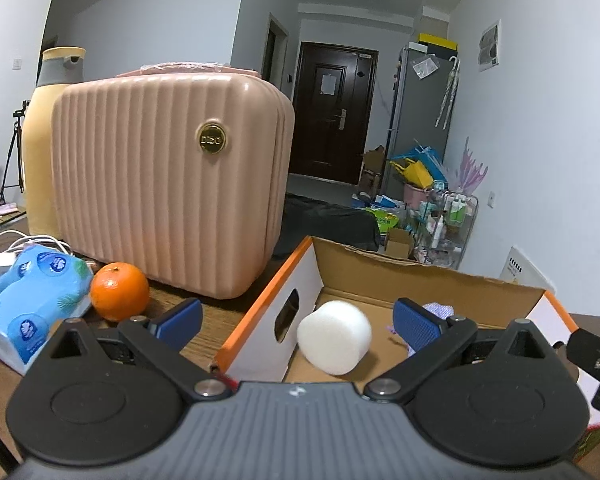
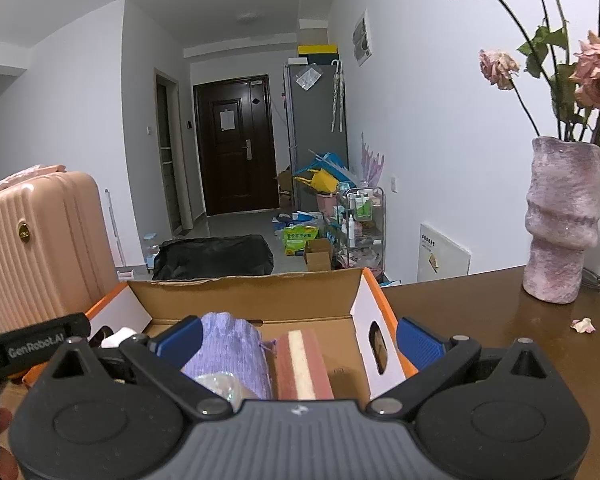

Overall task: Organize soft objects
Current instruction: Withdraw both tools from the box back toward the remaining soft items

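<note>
An open cardboard box [image 1: 268, 312] with orange edges stands on the brown table. Inside it lies a white foam cylinder [image 1: 334, 337], with a bit of purple cloth [image 1: 440, 309] behind my left gripper's right pad. My left gripper [image 1: 298, 320] is open, straddling the box's left wall, nothing held. From the right wrist, the box [image 2: 374, 300] holds a purple knitted cloth [image 2: 230, 352] and a pink-and-cream sponge [image 2: 300, 364]. My right gripper [image 2: 298, 338] is open above the box's right part, empty.
A pink ribbed suitcase [image 1: 168, 184] stands behind the box at left. An orange [image 1: 119, 291] and a blue tissue pack [image 1: 28, 308] lie left of the box. A pink vase [image 2: 560, 220] with dried roses stands at the table's right, with a fallen petal [image 2: 583, 325] nearby.
</note>
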Demonstrator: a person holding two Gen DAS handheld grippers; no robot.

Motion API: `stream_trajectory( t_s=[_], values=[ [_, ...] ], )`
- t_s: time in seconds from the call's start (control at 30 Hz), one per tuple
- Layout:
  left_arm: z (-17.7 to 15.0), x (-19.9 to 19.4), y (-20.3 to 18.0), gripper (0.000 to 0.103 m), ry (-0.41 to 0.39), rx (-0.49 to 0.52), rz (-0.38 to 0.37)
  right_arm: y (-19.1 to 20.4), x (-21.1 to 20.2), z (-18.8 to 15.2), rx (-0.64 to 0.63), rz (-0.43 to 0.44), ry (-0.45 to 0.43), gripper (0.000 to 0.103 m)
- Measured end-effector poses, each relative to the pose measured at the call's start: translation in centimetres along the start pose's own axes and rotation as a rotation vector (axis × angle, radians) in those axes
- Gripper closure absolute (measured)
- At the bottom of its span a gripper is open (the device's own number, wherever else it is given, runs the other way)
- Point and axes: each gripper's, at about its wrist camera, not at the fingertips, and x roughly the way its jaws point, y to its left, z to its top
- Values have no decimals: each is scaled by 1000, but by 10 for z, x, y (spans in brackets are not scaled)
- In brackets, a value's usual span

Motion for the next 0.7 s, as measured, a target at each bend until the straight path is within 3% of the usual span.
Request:
stream_trajectory(
  t_s=[0.17,0.7],
  values=[
    [-4,-9,6,0,-7,-22,-25,0,-15,-10,-8,-7,-14,0],
    [-24,-40,3,0,-19,98,-84,-2,-53,-32,-27,-14,-67,0]
  ],
)
